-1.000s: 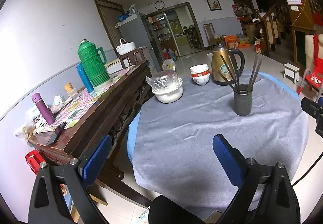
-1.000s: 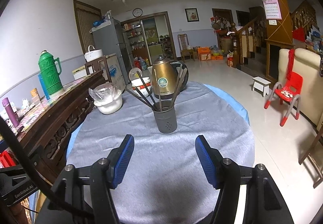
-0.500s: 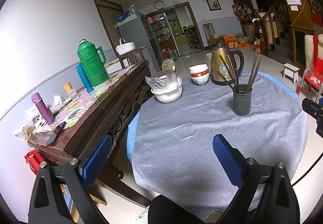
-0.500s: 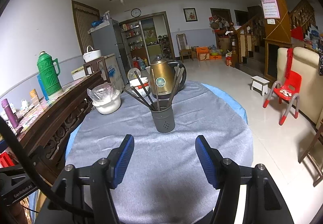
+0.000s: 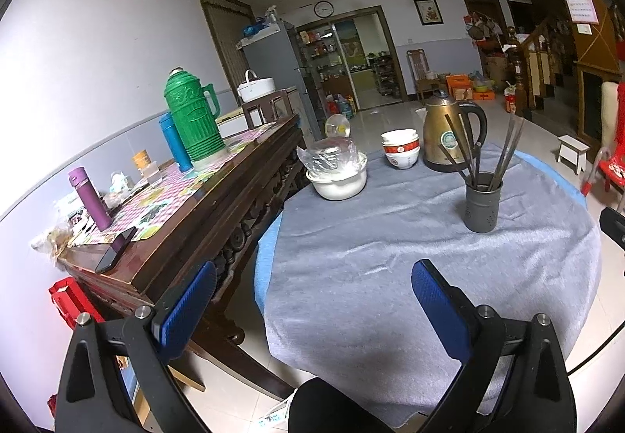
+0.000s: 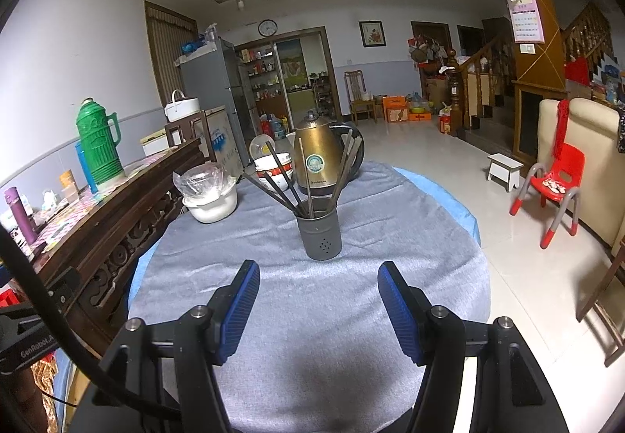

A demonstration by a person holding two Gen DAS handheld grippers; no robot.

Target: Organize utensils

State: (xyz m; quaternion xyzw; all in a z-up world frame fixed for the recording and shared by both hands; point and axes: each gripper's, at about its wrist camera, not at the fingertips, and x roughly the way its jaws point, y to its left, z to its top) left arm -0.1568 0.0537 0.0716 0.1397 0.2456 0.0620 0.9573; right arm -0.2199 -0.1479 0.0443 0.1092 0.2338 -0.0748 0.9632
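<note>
A dark grey utensil holder point(image 6: 319, 234) stands upright on the round table covered with a grey cloth point(image 6: 312, 316). Several dark chopsticks point(image 6: 283, 179) stick out of it, fanned to both sides. It also shows in the left wrist view point(image 5: 482, 207), far right of centre. My right gripper point(image 6: 318, 310) is open and empty, held back from the holder over the near part of the cloth. My left gripper point(image 5: 312, 316) is open and empty, over the table's near left edge.
A gold kettle point(image 6: 316, 159), stacked bowls point(image 6: 275, 169) and a white pot under plastic wrap point(image 6: 209, 195) stand at the table's far side. A dark wooden sideboard point(image 5: 187, 206) with a green thermos point(image 5: 191, 116) runs along the left. A red child's chair point(image 6: 554, 187) stands on the right.
Both grippers have drawn back slightly from the holder; it looks a little smaller and farther. Both stay open and empty. Nothing on the table has moved.
</note>
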